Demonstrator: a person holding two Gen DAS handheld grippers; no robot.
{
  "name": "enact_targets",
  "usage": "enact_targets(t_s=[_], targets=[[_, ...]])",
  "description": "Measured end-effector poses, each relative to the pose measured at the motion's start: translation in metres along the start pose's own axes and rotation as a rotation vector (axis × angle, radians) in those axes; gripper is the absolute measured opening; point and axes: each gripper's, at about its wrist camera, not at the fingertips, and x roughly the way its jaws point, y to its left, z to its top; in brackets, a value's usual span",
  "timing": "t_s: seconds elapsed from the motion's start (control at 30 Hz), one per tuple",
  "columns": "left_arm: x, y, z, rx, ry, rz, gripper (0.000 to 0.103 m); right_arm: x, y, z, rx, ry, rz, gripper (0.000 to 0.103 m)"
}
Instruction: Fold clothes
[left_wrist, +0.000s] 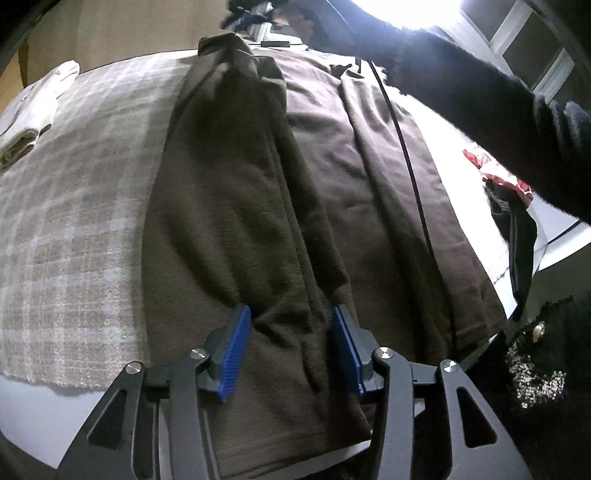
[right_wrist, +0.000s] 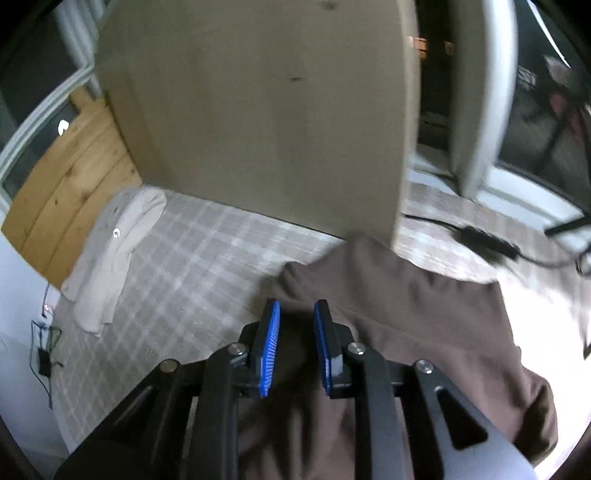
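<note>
Left wrist view looks along a long dark brown fleece garment (left_wrist: 258, 206) laid lengthwise on a beige and white checked cloth (left_wrist: 74, 221) that covers the worktop. The left gripper (left_wrist: 291, 350) sits over the garment's near end with its 2 blue ribbed pads (left_wrist: 234, 354) spread apart, a raised ridge of the brown fabric lying between them; the pads do not press the fabric together, so the gripper is open around the fold. A thin black cable (left_wrist: 406, 155) runs along the right half of the garment. At the far left corner of the worktop rests a folded cream cloth (left_wrist: 33, 107). A black fuzzy sleeve (left_wrist: 480, 99) reaches across the upper right, and beneath it, near the right edge, lies a red and white patterned item (left_wrist: 498, 173) beside a dark fabric piece (left_wrist: 517, 236).

Right wrist view is motion-blurred. The right gripper (right_wrist: 295, 347) hovers at the garment's (right_wrist: 406, 314) upper left corner, its blue pads (right_wrist: 267, 350) close together with brown fabric showing in the narrow gap; whether they actually pinch it cannot be told. The checked cloth (right_wrist: 184, 266) spreads to the left, carrying the cream cloth (right_wrist: 114, 251) near its far left edge. A tall beige panel (right_wrist: 266, 110) stands behind the worktop's far edge.
</note>
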Motion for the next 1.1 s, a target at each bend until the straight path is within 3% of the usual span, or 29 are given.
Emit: enact_targets(t_s=[0.03, 0.13, 0.17, 0.27, 0.4, 0.53, 0.73, 0.83, 0.93, 1.1], targets=[[0.002, -0.001, 0.001, 0.001, -0.001, 0.0, 0.046, 0.002, 0.006, 0.002, -0.024, -0.004, -0.005, 0.019], [0.006, -0.005, 0.003, 0.004, -0.005, 0.001, 0.05, 0.04, -0.002, 0.002, -0.013, 0.102, -0.095, 0.017], [0.007, -0.006, 0.003, 0.008, -0.005, 0.005, 0.051, 0.039, -0.006, 0.0, 0.004, 0.1, -0.085, 0.017], [0.009, -0.012, 0.003, 0.039, 0.004, 0.025, 0.051, 0.007, -0.019, -0.002, 0.11, 0.06, -0.01, 0.018], [0.004, -0.01, 0.002, 0.058, 0.03, 0.004, 0.05, -0.076, -0.031, -0.019, 0.191, -0.02, 0.14, 0.019], [0.005, -0.016, -0.001, 0.113, 0.046, -0.015, 0.05, -0.173, -0.039, -0.067, 0.208, -0.12, 0.164, 0.02], [0.0, -0.027, -0.01, 0.25, 0.075, -0.054, 0.05, -0.256, -0.063, -0.203, 0.331, -0.125, 0.027, 0.022], [-0.005, -0.034, -0.015, 0.322, 0.09, -0.065, 0.05, -0.262, -0.065, -0.271, 0.404, -0.063, -0.054, 0.022], [-0.017, -0.049, -0.019, 0.371, 0.082, -0.092, 0.05, -0.273, -0.073, -0.319, 0.509, -0.062, -0.099, 0.022], [-0.021, -0.108, -0.02, 0.483, 0.035, -0.146, 0.054, -0.295, -0.09, -0.338, 0.53, -0.087, -0.174, 0.022]])
